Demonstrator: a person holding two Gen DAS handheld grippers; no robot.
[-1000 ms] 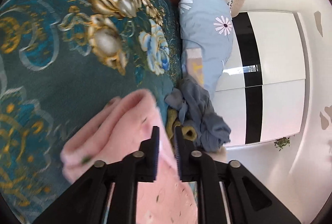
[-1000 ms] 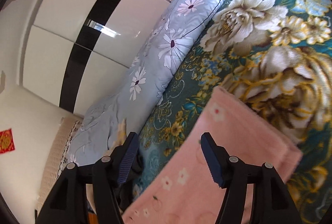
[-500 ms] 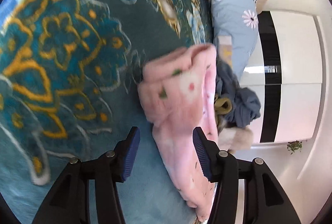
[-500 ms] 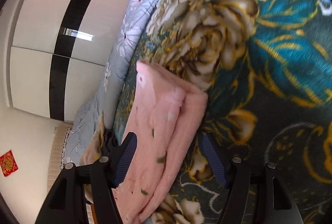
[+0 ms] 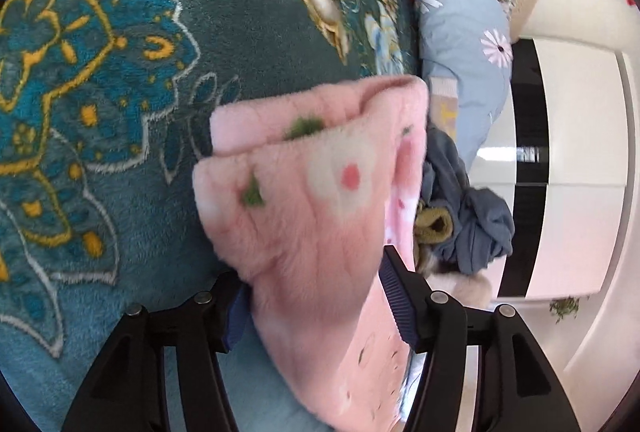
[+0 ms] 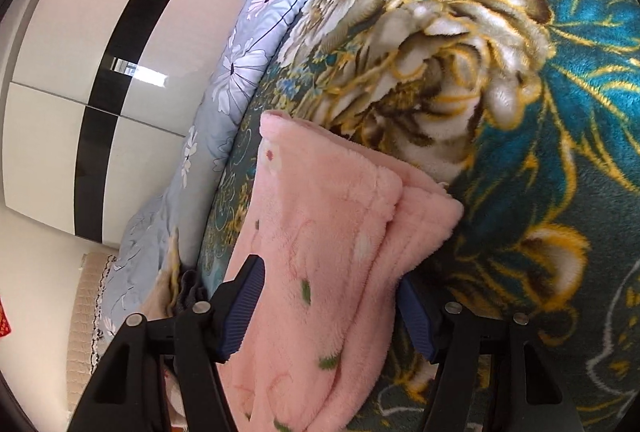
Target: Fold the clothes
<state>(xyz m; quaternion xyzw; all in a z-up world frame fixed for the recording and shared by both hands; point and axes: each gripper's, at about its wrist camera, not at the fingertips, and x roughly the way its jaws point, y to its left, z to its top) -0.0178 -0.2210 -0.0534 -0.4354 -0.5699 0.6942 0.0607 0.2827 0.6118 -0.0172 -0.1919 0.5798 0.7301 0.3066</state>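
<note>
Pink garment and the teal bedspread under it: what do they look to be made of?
The pink garment looks like thick plush fleece, matte and fuzzy: its nap shows at the rolled edges, with printed flowers and green flecks. The teal bedspread looks like a short-pile plush blanket: fibres stand visibly along the gold and cream flower outlines, with a slight sheen. Fibre type cannot be told.

Both wrist views look close along the bed (opposite ends); sharing the pink garment (image 5: 320, 200).
</note>
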